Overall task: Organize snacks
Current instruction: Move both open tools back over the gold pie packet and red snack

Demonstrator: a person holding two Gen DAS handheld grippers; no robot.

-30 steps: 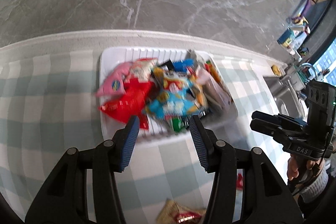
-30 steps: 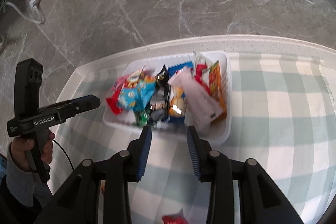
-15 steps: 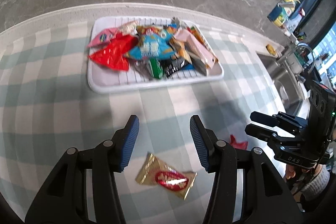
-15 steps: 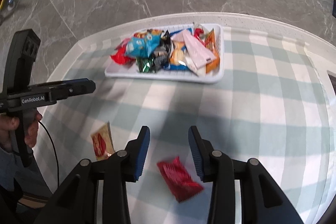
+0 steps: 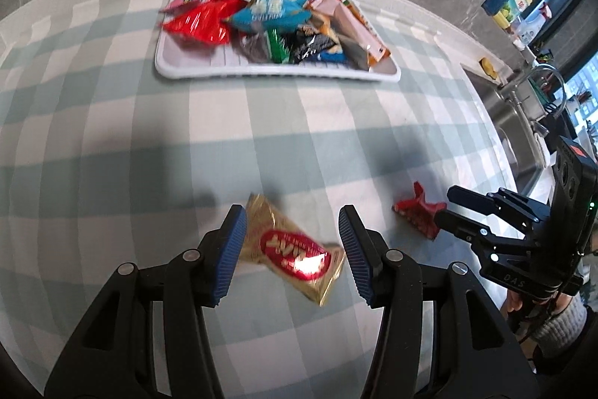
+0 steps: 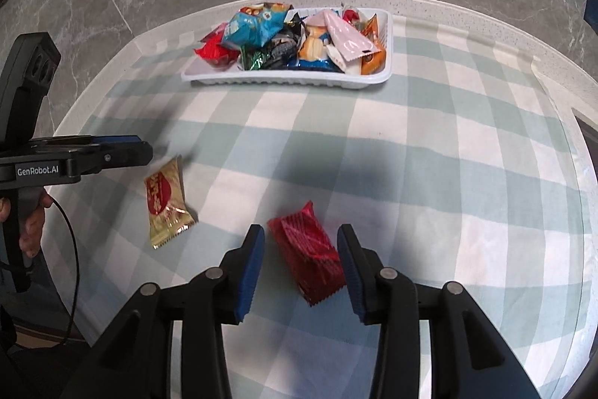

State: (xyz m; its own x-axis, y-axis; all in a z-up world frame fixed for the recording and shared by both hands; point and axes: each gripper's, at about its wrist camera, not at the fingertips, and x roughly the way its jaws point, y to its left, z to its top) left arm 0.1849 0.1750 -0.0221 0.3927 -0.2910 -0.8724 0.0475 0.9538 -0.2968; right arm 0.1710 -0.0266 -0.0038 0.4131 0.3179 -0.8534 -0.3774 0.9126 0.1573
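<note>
Hovering my left gripper [image 5: 291, 249] with jaws apart around the gold packet [image 5: 289, 251], I see my right gripper [image 6: 301, 262] straddling the red packet [image 6: 306, 255], untouched, on the checked cloth [image 6: 448, 174], near the tray [image 6: 284, 79].

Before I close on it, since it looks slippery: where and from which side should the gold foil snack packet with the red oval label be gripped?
Grip the gold foil snack packet across its narrow middle, at the red label, coming from above. It lies flat and slanted on the checked tablecloth, so the left gripper, open around it, should turn to square its jaws to the long edges.
</note>
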